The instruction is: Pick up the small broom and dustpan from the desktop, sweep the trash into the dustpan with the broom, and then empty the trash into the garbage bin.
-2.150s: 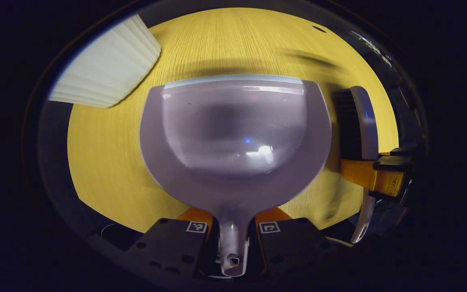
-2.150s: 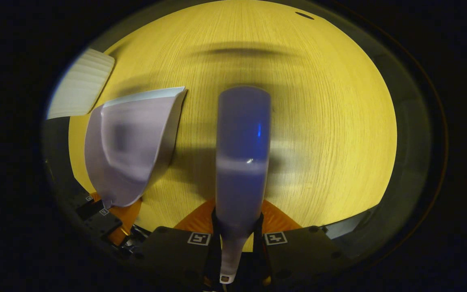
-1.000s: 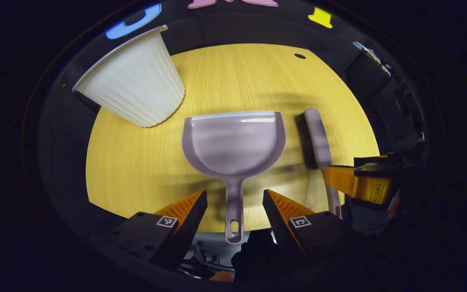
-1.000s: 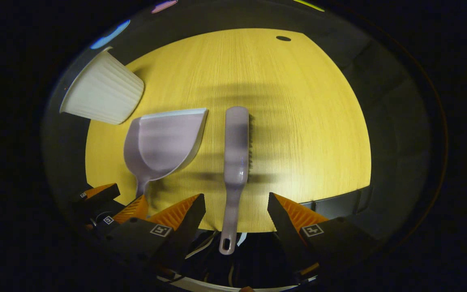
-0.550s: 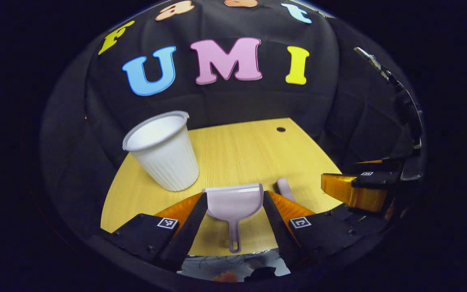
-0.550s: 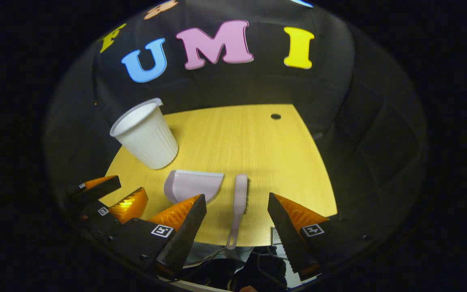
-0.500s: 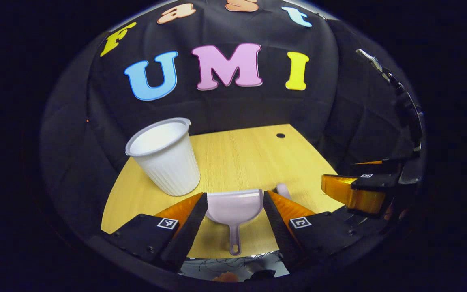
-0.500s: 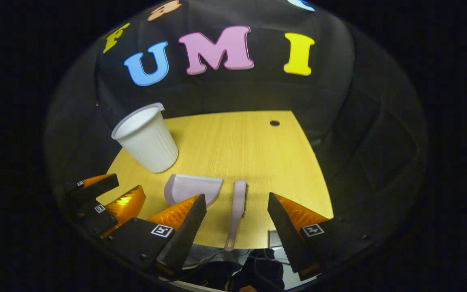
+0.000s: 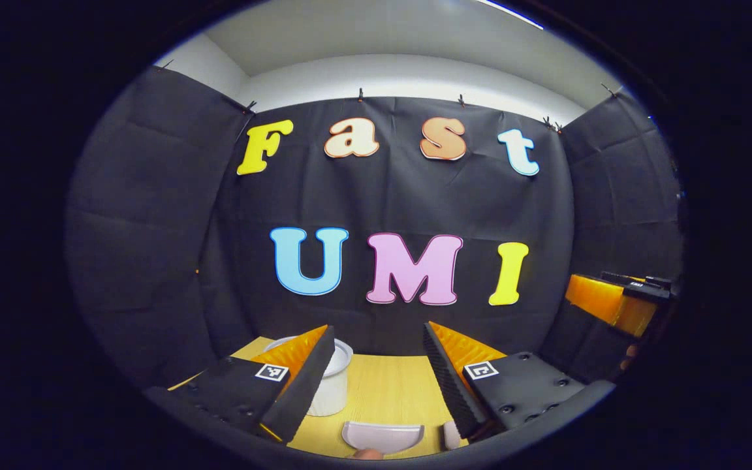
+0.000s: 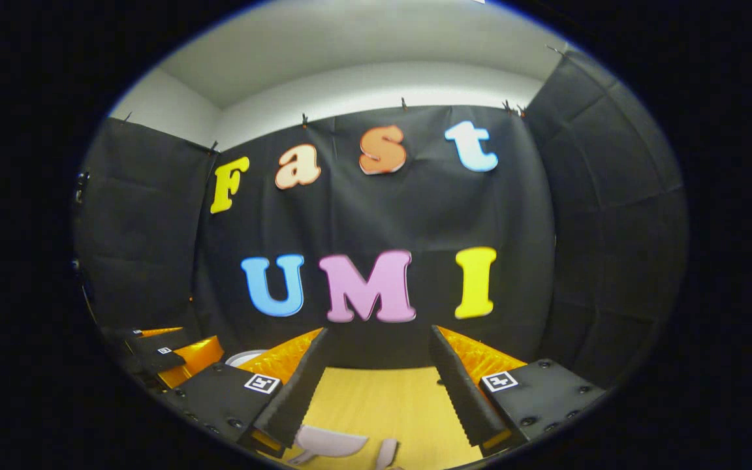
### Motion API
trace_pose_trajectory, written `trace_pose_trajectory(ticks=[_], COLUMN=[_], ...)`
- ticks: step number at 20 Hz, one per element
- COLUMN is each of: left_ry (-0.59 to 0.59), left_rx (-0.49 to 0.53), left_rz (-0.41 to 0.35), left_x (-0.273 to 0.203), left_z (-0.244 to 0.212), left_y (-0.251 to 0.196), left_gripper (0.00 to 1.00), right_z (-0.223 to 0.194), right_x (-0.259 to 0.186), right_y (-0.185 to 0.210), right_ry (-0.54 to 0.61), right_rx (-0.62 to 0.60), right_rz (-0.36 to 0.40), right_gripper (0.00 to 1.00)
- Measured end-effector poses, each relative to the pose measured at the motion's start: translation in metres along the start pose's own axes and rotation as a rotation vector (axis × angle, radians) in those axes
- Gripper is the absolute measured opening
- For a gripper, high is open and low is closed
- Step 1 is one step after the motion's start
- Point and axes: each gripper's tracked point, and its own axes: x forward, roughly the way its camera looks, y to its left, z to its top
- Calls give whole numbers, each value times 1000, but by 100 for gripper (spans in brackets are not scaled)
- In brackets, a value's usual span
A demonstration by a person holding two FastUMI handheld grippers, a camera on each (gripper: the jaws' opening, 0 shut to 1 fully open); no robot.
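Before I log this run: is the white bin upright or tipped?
Upright: the white bin stands on the desktop with its open rim facing up, behind the left hand-held gripper.

**Both grippers let go and lifted away from the desk**

The dustpan (image 9: 382,436) and the broom (image 9: 450,433), clamped by their handles two seconds ago, have been released and are now seen lying on the desktop (image 9: 386,395) at the bottom edge of the left gripper view. The left gripper (image 9: 376,375) and the right gripper (image 10: 376,378) have been spread wide and tilted upward (the booth wall now takes most of each frame). The white bin (image 9: 333,382), once at upper left, is now seen low, behind the left finger.
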Motion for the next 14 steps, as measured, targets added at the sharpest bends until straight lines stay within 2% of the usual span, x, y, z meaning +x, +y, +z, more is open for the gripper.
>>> trace_pose_trajectory(ticks=[2, 3, 4, 6, 7, 9, 12, 14], left_ry=[-11, -24, -37, -45, -45, -44, -60, -82], left_rx=[-18, -37, -50, -60, -59, -57, -59, -68], left_rz=[9, 17, 14, 17, 11, -4, -30, -58], left_x=[6, 3, 0, -5, -5, -3, -4, -7], left_z=[2, 5, 9, 14, 14, 16, 19, 25], left_y=[1, 6, 6, 6, 5, 4, 3, 0], left_gripper=[80, 80, 80, 80, 80, 80, 80, 80], right_z=[16, 10, 8, 8, 6, 5, 10, 15], right_x=[-10, -6, -6, 1, 2, 1, 1, 0], right_y=[2, 4, 4, 2, 4, 3, 5, 8], right_ry=[1, 19, 20, 20, 20, 13, -13, -31], right_rx=[-5, 0, -6, -30, -37, -55, -83, -97], right_rz=[29, 47, 56, 54, 61, 64, 77, 90], right_gripper=[92, 92, 96, 96, 92, 96, 92, 96])
